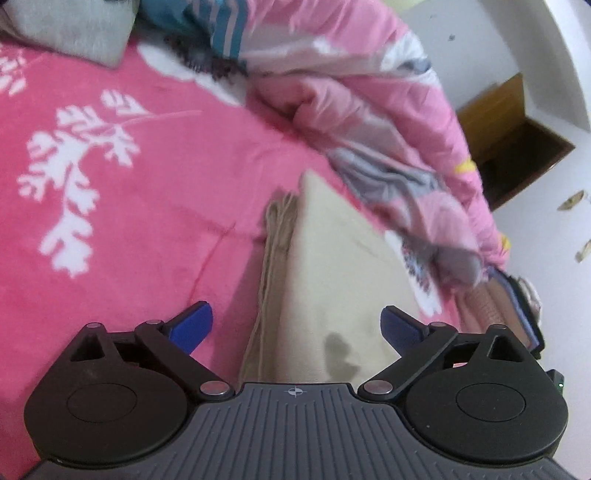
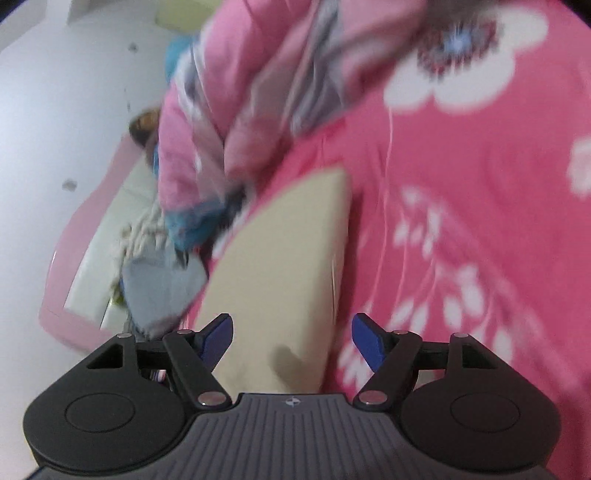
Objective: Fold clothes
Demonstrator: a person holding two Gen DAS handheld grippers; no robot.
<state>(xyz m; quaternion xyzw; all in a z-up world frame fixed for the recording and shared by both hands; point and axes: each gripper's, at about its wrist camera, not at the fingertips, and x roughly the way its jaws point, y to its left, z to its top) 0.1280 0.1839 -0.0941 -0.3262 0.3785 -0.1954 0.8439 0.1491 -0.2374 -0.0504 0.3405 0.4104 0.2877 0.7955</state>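
A cream folded garment (image 1: 328, 269) lies flat on the pink floral blanket (image 1: 110, 184), with its stacked layered edges showing along its left side. My left gripper (image 1: 297, 326) hovers open above the garment's near end, blue fingertips (image 1: 194, 325) spread wide and holding nothing. In the right wrist view the same cream garment (image 2: 288, 266) stretches away from me, blurred. My right gripper (image 2: 291, 338) is open over its near end, nothing between its fingers.
A crumpled pink and grey quilt (image 1: 369, 110) is heaped beside the garment. A grey pillow (image 1: 74, 29) lies at the far left. A wooden box (image 1: 509, 136) stands on the floor past the bed. The pink bed frame (image 2: 74, 236) edges the mattress.
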